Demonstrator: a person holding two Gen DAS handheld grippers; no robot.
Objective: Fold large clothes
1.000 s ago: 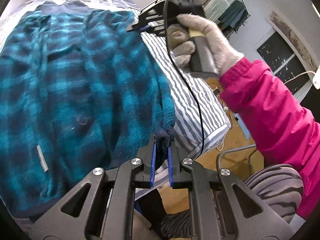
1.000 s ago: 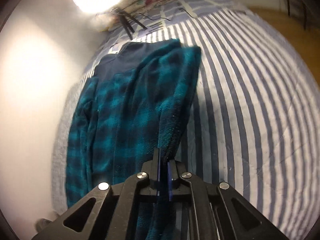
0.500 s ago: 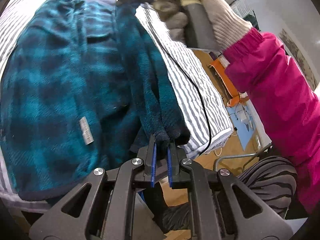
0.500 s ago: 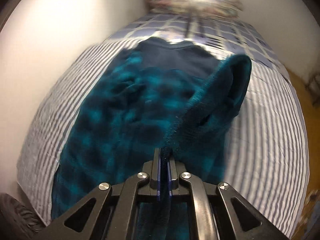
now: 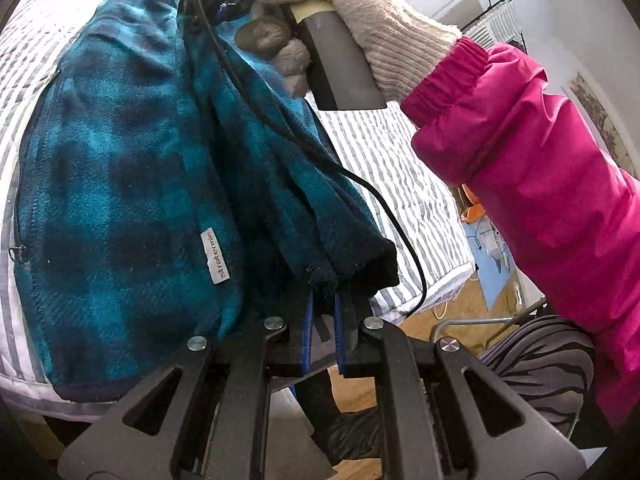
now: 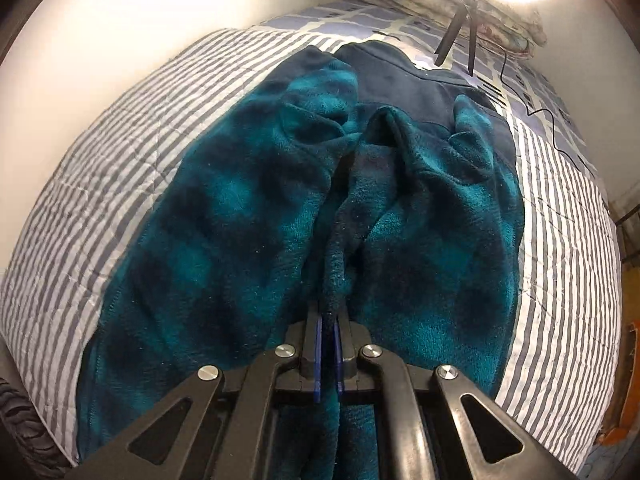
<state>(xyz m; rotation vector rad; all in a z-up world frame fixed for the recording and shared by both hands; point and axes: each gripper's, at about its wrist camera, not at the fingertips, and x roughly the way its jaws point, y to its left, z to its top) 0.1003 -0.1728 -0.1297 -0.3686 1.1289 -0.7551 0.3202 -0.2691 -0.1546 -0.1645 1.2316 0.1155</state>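
A teal and navy plaid fleece jacket (image 5: 120, 184) lies on a striped bed quilt (image 5: 384, 160). My left gripper (image 5: 323, 300) is shut on the jacket's dark hem corner and holds it over the body. My right gripper (image 6: 329, 320) is shut on a fold of the same jacket (image 6: 240, 216), higher up along the lifted side edge. The right gripper's handle, in a gloved hand (image 5: 360, 20), shows at the top of the left wrist view. The navy collar (image 6: 400, 76) lies at the far end.
The striped quilt (image 6: 120, 140) reaches a white wall on the left. A small tripod (image 6: 456, 36) and folded bedding (image 6: 440, 4) stand at the bed's head. A wood floor (image 5: 460, 304) with cables lies beyond the bed's right edge. A black cable (image 5: 280, 128) hangs over the jacket.
Both grippers have carried the jacket's right side edge leftward over the body, folding it inward. The right gripper has swung to look straight up the bed. Both grips stay shut.
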